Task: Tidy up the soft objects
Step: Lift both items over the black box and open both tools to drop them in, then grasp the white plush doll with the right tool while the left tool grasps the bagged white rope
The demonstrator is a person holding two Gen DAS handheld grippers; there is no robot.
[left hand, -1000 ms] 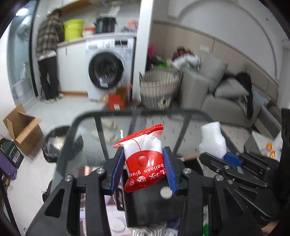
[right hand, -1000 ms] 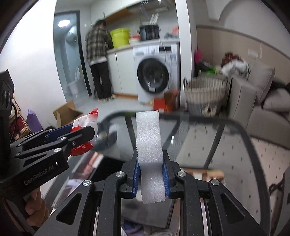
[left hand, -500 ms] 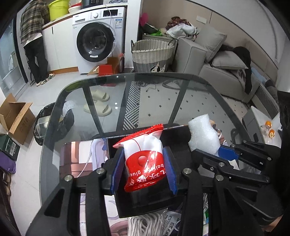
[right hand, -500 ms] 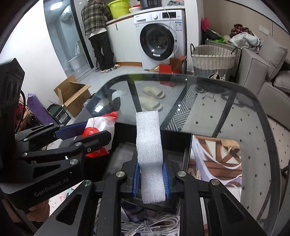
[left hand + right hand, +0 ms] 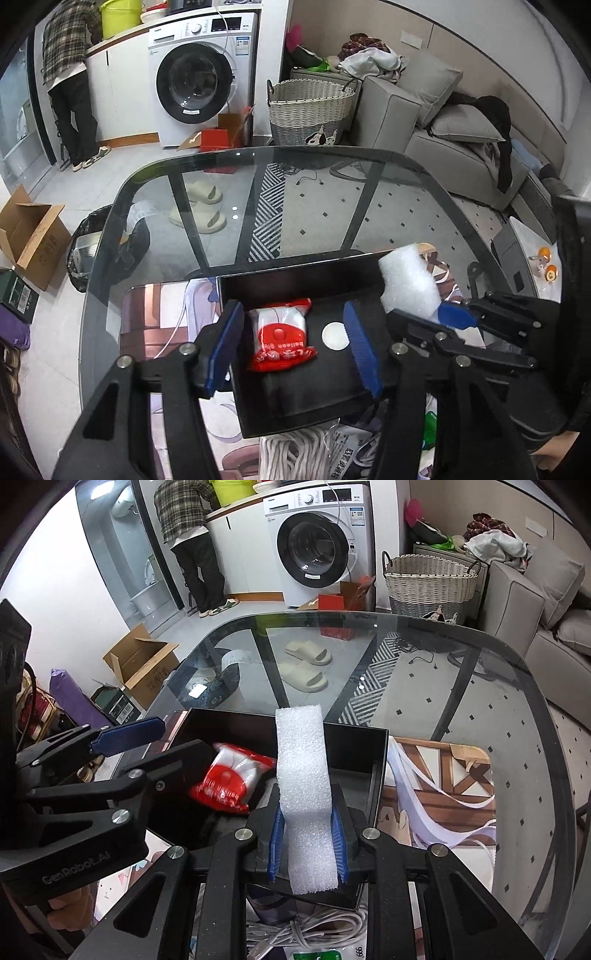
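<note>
Left wrist: glass table (image 5: 388, 206), grey sofa (image 5: 436, 147)

Washing machine (image 5: 199, 74); wicker basket (image 5: 310, 110)

A glass table (image 5: 388, 206) bears an open box (image 5: 295, 273) at its near edge. A sealed packet (image 5: 281, 334) lies inside the box, toward its left. A foam block (image 5: 303, 775) stands above the box's right side. Beyond the table, a washing machine (image 5: 199, 74) stands left, a woven basket (image 5: 310, 107) in the middle, a sofa (image 5: 443, 125) right. Slippers (image 5: 203, 206) lie under the glass.
</note>
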